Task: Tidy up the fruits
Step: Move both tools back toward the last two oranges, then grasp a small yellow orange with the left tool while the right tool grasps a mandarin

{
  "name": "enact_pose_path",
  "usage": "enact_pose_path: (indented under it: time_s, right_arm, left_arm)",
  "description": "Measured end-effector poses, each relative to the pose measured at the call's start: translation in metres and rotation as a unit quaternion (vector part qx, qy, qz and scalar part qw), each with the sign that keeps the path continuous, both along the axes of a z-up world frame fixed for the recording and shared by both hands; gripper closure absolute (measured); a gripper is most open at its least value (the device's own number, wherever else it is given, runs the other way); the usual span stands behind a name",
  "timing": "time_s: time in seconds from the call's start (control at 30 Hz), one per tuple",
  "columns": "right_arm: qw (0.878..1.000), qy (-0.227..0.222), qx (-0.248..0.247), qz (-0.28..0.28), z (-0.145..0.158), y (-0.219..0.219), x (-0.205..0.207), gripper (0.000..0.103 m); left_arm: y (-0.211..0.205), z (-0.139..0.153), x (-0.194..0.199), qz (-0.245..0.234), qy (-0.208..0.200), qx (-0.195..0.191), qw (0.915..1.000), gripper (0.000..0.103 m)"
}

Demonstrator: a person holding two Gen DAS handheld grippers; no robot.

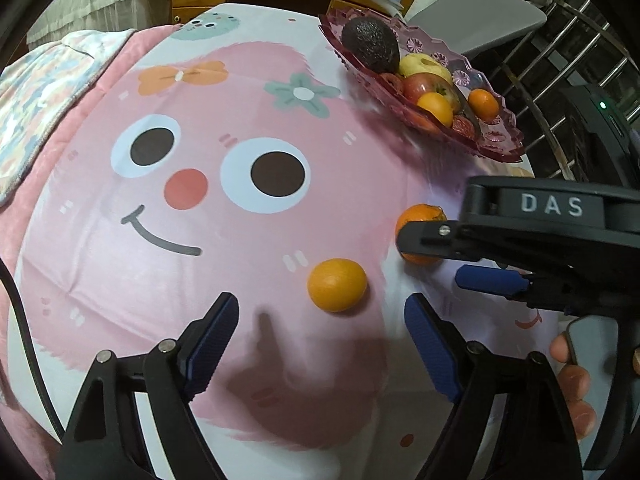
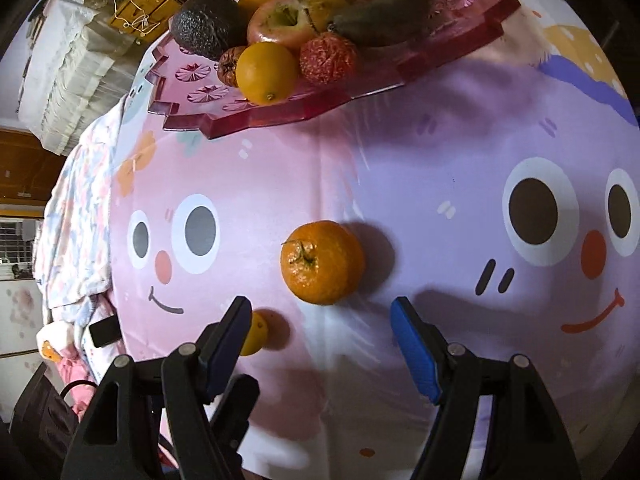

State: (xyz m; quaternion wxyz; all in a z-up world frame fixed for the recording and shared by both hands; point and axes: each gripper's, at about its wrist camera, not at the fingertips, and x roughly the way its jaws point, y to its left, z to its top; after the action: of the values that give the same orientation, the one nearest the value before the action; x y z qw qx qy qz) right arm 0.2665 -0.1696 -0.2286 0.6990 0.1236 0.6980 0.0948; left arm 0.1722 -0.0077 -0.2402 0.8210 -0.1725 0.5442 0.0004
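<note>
The left gripper (image 1: pixel 320 340) stands open just short of a small smooth orange (image 1: pixel 337 285) on the cartoon tablecloth (image 1: pixel 200 264). The right gripper (image 2: pixel 320 344) is open too, empty, just short of a stemmed tangerine (image 2: pixel 322 262). Beyond both sits the pink tray (image 2: pixel 280 114), piled with fruit.

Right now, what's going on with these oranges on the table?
A person holds a hand-held gripper in each hand over a cartoon-print tablecloth. Two oranges lie loose on it. The left hand-held gripper is open, just short of the smooth orange. The right hand-held gripper is open, nearing the stemmed orange. Neither is gripped yet. The pink tray already holds other fruit.
</note>
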Motion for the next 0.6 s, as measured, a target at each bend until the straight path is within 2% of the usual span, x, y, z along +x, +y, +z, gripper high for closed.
enact_pose_path:
  time_s: [0.3, 0.47, 0.6]
  right_arm:
    - [0.999, -0.010, -0.028, 0.013, -0.004, 0.010, 0.004, 0.032]
    - [0.999, -0.015, -0.034, 0.024, -0.006, 0.013, 0.008, 0.047]
    - [0.999, -0.013, -0.038, 0.029, -0.009, 0.015, 0.011, 0.053]
  left_arm:
    - [-0.006, -0.007, 0.008, -0.001, -0.004, -0.011, 0.9999, 0.040]
    - [-0.008, -0.011, 0.014, 0.001, 0.000, -0.014, 0.9999, 0.050]
    - [-0.013, -0.014, 0.020, -0.004, 0.006, -0.010, 0.9999, 0.060]
